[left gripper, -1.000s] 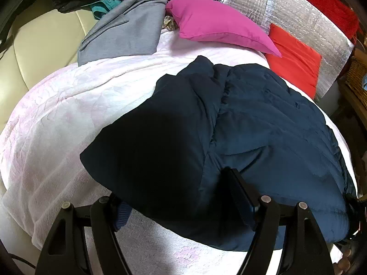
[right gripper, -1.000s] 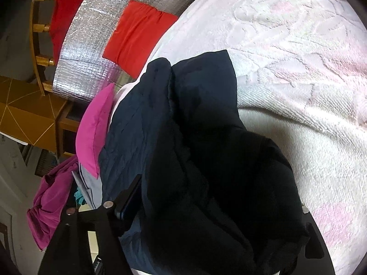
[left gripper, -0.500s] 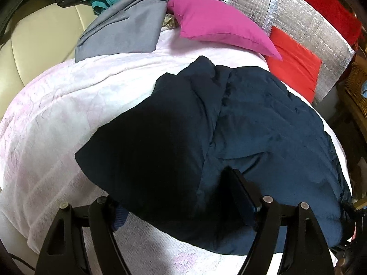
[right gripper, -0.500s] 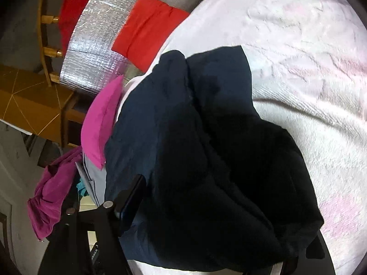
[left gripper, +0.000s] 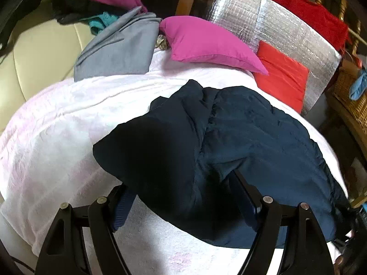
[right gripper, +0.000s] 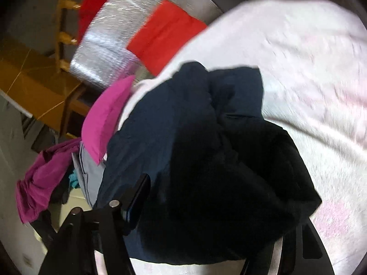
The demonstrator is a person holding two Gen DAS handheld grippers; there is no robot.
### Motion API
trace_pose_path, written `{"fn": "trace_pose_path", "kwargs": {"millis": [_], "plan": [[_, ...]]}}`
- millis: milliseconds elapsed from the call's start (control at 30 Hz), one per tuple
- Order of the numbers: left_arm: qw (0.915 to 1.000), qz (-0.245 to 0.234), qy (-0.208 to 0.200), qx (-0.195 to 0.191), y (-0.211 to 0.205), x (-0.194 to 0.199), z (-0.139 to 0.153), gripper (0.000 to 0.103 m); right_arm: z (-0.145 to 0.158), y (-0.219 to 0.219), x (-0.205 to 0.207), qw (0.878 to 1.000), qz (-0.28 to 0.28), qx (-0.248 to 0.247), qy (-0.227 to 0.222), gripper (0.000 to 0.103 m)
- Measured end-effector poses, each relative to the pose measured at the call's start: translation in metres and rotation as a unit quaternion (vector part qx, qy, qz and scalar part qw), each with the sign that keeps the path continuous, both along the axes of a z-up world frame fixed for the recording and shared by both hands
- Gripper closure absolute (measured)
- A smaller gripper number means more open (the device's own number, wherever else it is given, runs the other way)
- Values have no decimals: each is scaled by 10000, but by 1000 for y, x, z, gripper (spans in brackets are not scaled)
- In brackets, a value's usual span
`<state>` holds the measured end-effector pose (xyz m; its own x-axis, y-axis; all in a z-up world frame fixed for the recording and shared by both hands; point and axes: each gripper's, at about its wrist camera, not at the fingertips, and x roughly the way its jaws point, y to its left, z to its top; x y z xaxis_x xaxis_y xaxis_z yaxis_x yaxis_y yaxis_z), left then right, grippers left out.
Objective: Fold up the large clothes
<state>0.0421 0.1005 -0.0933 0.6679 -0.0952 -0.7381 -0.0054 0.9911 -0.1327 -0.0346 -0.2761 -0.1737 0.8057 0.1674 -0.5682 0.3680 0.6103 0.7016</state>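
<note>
A dark navy jacket (left gripper: 240, 142) lies rumpled on a bed under a pale pink-white blanket (left gripper: 57, 137), its near hem reaching the near edge of the bed and its bulk spread toward the far right. The left tool (left gripper: 183, 204) stands with its jaws wide, and the jacket's near hem lies bunched between them; the left finger (left gripper: 121, 208) sits at the cloth's edge and the right one (left gripper: 247, 197) is sunk into a fold, but whether the pads press the fabric cannot be told. The right tool (right gripper: 220, 224) also stands fairly wide, and its jaws have just been closing, with a thick dark bundle of the jacket (right gripper: 195, 160) filling the gap; its left finger (right gripper: 137, 199) lies against the cloth, the right one is hidden under it, so a grip cannot be confirmed. Compared with a second ago, the left view shows the jacket's near-left corner drawn slightly inward, and the right view has rolled and is now blurred, with more of the jacket's far end showing. Past the jacket, at the far end of the bed, lie a magenta pillow (left gripper: 206, 43), a red cushion (left gripper: 282, 80) against a silver foil panel (left gripper: 275, 27), and a grey garment (left gripper: 119, 50) at far left.
</note>
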Motion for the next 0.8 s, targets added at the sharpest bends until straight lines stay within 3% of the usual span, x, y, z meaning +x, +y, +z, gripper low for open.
{"fn": "trace_pose_path", "kwargs": {"millis": [67, 133, 267, 367, 600, 700, 800], "plan": [[9989, 26, 426, 193, -2, 9, -14, 22, -7, 1, 5, 9996, 34, -25, 269, 32], [9982, 28, 598, 32, 2, 12, -20, 22, -18, -3, 5, 9989, -29, 217, 416, 32], [9986, 18, 527, 62, 2, 9, -18, 22, -15, -9, 1, 9990, -83, 401, 195, 32], [9987, -23, 480, 161, 1, 8, -15, 22, -16, -13, -4, 9988, -134, 413, 240, 32], [9985, -97, 432, 314, -1, 7, -16, 22, -31, -26, -7, 9944, -353, 967, 250, 34], [9986, -83, 418, 322, -1, 7, -16, 22, -12, -16, -11, 9982, -386, 455, -27, 48], [9986, -63, 396, 359, -1, 7, -16, 22, 12, 4, -10, 9981, -252, -543, -124, 48]]}}
